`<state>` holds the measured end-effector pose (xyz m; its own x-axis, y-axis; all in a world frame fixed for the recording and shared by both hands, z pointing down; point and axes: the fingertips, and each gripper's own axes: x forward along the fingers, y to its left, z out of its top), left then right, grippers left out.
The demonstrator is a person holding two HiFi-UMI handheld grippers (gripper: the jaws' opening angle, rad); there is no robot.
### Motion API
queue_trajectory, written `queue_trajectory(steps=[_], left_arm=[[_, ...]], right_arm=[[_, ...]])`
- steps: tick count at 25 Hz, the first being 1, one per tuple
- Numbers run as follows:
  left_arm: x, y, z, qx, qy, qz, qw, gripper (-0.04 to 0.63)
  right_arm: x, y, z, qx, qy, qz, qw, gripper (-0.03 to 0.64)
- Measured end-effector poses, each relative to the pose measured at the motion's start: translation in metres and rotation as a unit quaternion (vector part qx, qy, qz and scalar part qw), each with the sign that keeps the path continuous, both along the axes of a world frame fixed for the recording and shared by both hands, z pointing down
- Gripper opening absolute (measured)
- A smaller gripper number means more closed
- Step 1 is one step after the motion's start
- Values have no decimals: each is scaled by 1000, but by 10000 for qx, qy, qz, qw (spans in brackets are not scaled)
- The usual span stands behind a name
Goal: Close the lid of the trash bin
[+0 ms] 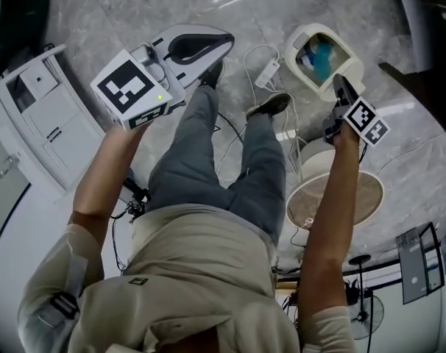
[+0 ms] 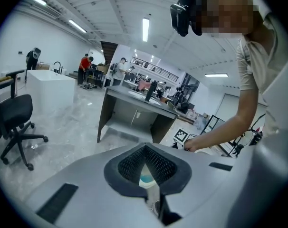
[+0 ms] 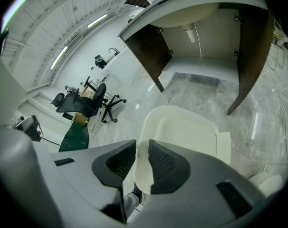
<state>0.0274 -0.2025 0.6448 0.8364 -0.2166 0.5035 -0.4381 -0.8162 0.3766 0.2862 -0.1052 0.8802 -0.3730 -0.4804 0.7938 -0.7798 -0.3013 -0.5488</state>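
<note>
Trash bin (image 1: 297, 44) sits on the floor at about 1 o'clock from the person, w/ its mouth open. You can see blue stuff (image 1: 320, 56) inside it, so the lid isn't shut yet.

Right tool (image 1: 339, 87) is at the near edge of the bin, at 6 o'clock of its mouth. In the right gripper view the cream lid (image 3: 187, 132) stands up in front of the tool (image 3: 141, 148). The lid's edge goes right between the two jaws. The gap is narrow and the jaws look like they pinch that edge.

Left tool (image 1: 223, 44) is up in the air at about 11 o'clock, well apart from the bin. Its jaws meet at the tips and hold nothing (image 2: 145, 148). It looks like it has no job right now.

How far along, I think: the grab on the lid is done. What's left is the main bit: swing the lid down over the bin's mouth till it lies flat, then let go.

A white cable (image 1: 267, 72) lies on the floor just beside the bin, at its 9 o'clock.
</note>
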Motion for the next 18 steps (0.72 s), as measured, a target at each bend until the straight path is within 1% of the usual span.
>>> queue_trajectory(steps=[3, 8, 14, 18], left_arm=[[-9, 1, 7, -41, -32, 90, 9999, 15], [-27, -1, 14, -95, -24, 52, 9999, 15], [-40, -4, 22, -150, 5, 11, 9999, 15], [-56, -3, 26, -159, -27, -37, 9999, 15]], right_arm=[[-9, -5, 11, -56, 34, -102, 9999, 84], [-26, -13, 26, -144, 121, -230, 9996, 83], [-37, -21, 48, -205, 400, -342, 9984, 74], [-49, -23, 65, -221, 559, -411, 9973, 69]])
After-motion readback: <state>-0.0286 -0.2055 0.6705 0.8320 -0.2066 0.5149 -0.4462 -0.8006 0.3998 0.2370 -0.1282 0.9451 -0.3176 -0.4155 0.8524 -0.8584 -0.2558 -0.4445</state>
